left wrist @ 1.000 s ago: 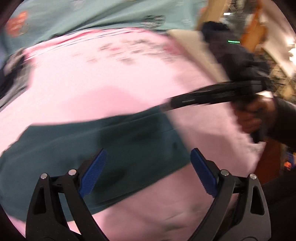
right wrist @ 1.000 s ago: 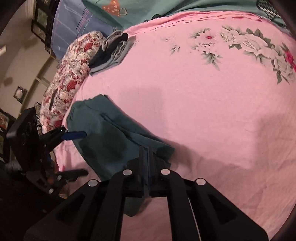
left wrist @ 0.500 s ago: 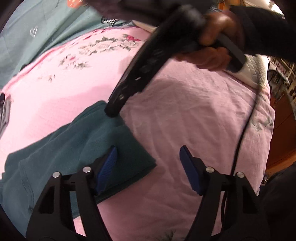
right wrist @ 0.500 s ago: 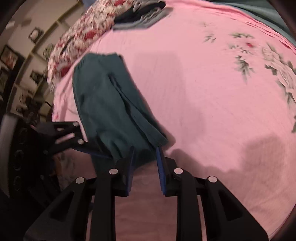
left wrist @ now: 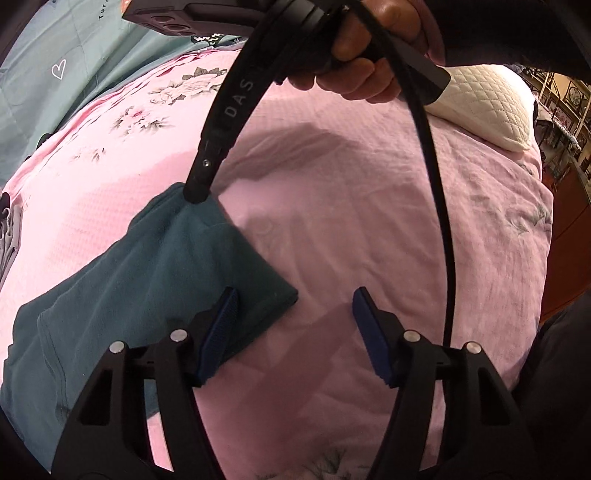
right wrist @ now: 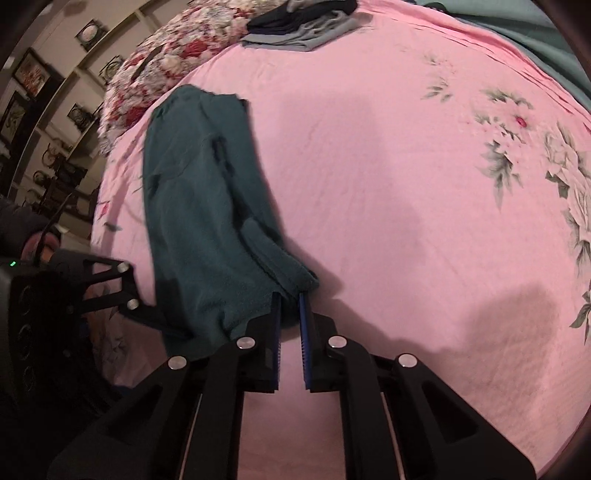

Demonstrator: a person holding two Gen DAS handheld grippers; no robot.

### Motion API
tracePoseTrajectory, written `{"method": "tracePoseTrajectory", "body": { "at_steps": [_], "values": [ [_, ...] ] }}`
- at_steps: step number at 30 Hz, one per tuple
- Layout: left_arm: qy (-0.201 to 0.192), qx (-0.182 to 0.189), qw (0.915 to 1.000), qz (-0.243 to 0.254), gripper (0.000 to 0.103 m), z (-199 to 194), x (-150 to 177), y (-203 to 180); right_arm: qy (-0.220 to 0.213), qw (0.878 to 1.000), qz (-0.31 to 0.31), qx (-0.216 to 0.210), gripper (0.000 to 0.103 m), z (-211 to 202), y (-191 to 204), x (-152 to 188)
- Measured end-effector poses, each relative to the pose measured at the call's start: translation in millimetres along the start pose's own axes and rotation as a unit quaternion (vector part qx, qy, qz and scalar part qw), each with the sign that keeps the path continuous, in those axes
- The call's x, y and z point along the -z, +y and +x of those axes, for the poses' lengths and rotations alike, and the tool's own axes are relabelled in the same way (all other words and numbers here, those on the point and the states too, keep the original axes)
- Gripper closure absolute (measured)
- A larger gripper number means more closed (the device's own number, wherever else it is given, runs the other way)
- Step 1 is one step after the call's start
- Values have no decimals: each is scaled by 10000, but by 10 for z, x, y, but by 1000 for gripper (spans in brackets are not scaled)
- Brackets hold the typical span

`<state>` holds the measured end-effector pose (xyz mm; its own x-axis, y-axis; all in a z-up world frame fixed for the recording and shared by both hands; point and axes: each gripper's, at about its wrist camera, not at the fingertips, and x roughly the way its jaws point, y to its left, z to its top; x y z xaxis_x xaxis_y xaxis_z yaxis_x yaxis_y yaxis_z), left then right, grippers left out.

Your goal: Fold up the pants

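Dark teal pants (left wrist: 122,295) lie folded lengthwise on a pink bedspread (left wrist: 332,221); they also show in the right wrist view (right wrist: 199,206). My left gripper (left wrist: 293,304) is open, its left pad over the near corner of the leg end, nothing held. My right gripper (right wrist: 290,301) is shut on the far corner of the pants' leg end, with only a narrow gap between the pads. In the left wrist view its tip (left wrist: 195,192) pinches that corner and lifts it slightly.
A white quilted pillow (left wrist: 484,103) lies at the far right. A floral pillow (right wrist: 162,62) and a pile of folded grey and dark clothes (right wrist: 303,26) sit at the bed's far end. A teal sheet (left wrist: 55,74) borders the bedspread.
The right gripper opened briefly, then closed on the corner of the leg end. The left gripper swung toward the same end of the pants and stayed open.
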<state>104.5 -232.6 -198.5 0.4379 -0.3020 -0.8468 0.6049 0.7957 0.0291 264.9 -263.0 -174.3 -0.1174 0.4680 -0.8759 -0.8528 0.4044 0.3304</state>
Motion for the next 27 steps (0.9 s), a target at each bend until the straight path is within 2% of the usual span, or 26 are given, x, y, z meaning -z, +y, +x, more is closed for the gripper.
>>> {"method": "tracePoseTrajectory", "body": {
  "at_steps": [2,5,8,13,14,15,16,17,19,21,23,24,25,26,27],
  "values": [
    [-2,23,10000,-7,38,-13,-1,11,-17,10000,4,71,95,42,2,-9],
    [14,24,10000,38,38,-7,-11,10,-441,9988,3,199,96,-101,22,-103],
    [45,32,10000,52,38,-12,-23,12,-325,9989,-97,338,96,-24,10,-128],
    [163,35,9998,48,36,-124,-109,99,-177,9992,192,301,93,14,-66,-52],
    [77,-27,10000,-4,36,-193,-129,157,-274,9979,326,490,92,-94,-87,-42],
    [-68,-109,9999,-66,31,-294,-153,239,-386,9959,425,695,85,-191,-98,-31],
    [-157,-190,9997,-96,27,-350,-164,298,-520,9940,569,782,85,-293,-103,-22],
    [-274,-355,9989,-141,26,-420,-177,393,-684,9927,729,677,85,-377,-96,-14],
    [-349,-625,9970,-301,22,-460,-157,600,-1113,9882,1050,54,85,-480,4,3],
    [-169,-739,9950,-643,21,-371,-57,856,-1205,9847,1215,-343,85,-396,84,3],
    [192,-750,9911,-1088,22,-205,161,1131,-1206,9789,1506,-672,85,-167,87,35],
    [258,-682,9888,-1304,18,-159,282,1244,-1112,9775,1657,-680,85,-33,83,52],
    [105,-591,9863,-1536,18,-210,399,1355,-963,9772,1802,-580,87,114,58,74],
    [99,-623,9862,-1528,18,-251,430,1390,-954,9768,1851,-489,94,198,38,97],
    [128,-631,9868,-1489,18,-287,445,1406,-978,9743,1978,-441,95,207,22,99]
  ]
}}
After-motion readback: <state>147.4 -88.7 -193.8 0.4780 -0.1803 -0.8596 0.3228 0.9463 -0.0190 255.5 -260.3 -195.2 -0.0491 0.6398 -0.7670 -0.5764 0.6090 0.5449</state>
